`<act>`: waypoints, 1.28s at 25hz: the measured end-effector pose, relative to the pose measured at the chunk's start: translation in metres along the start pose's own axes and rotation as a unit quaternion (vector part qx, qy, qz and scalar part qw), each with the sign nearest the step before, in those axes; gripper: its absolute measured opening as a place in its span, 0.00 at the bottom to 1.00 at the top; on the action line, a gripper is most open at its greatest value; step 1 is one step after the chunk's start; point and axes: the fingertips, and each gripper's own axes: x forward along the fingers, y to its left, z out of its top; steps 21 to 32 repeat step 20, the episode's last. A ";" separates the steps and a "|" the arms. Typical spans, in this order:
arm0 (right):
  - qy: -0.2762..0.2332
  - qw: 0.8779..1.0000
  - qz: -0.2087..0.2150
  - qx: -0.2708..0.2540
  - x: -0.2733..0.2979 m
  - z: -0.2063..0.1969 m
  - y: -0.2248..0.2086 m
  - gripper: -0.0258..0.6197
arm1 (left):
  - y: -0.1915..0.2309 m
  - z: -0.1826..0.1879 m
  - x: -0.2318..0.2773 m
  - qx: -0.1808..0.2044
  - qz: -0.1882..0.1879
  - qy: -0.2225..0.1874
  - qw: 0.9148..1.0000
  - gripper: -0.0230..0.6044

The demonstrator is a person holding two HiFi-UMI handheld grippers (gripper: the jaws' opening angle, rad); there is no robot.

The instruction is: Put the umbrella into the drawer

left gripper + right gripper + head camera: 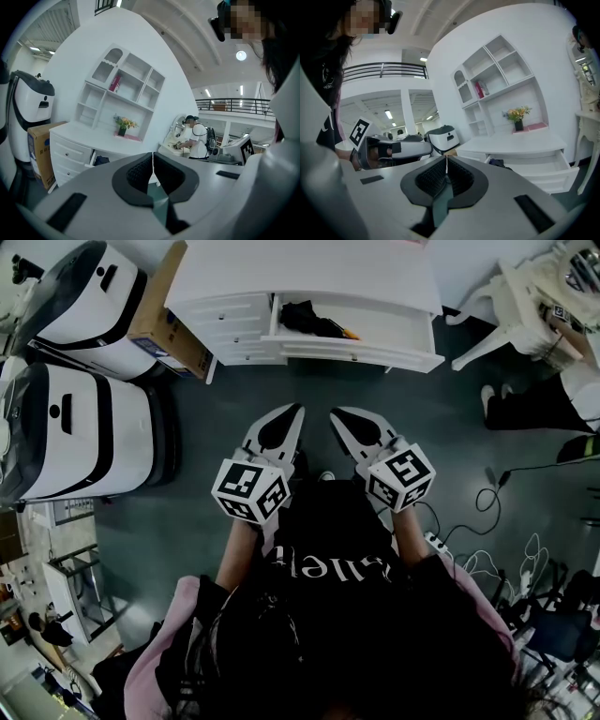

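A dark grey floor (234, 399) spreads through a bright, white-walled room, and a white dresser (309, 273) stands against the far wall with a white shelf unit (122, 89) rising above its top. To the left of the dresser stand two large white-and-black machines (80, 427), one behind the other, and a cardboard box (164, 324) sits wedged between the farther one and the dresser's side. A white chair (506, 306) is off to the right, with loose cables (506, 559) trailing over the floor below it. The dresser's wide right-hand drawer (356, 351) is pulled open, while the smaller drawers to its left are closed. The person stands well back from it and holds both grippers out level, side by side and pointing at the dresser. The left gripper (296, 411) has its jaws closed together with nothing between them, and the right gripper (336, 414) is the same, jaws pressed tip to tip and empty. The folded black umbrella (309, 320) lies inside the open drawer at its left end. A small pot of flowers (124, 124) stands on the dresser top.
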 end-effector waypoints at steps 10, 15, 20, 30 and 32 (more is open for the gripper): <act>0.007 1.000 0.009 0.001 0.000 -0.004 0.008 0.12 | -0.002 -0.001 -0.008 -0.002 0.004 -0.002 1.000 0.07; 0.009 1.000 0.010 0.002 -0.003 -0.005 0.007 0.12 | -0.004 -0.001 -0.007 -0.001 0.004 -0.003 1.000 0.06; 0.011 1.000 0.006 0.006 -0.003 -0.003 -0.002 0.12 | -0.004 -0.001 0.001 -0.001 0.004 -0.002 1.000 0.07; 0.011 1.000 0.006 0.006 -0.003 -0.003 -0.002 0.12 | -0.004 -0.001 0.001 -0.001 0.004 -0.002 1.000 0.07; 0.011 1.000 0.006 0.006 -0.003 -0.003 -0.002 0.12 | -0.004 -0.001 0.001 -0.001 0.004 -0.002 1.000 0.07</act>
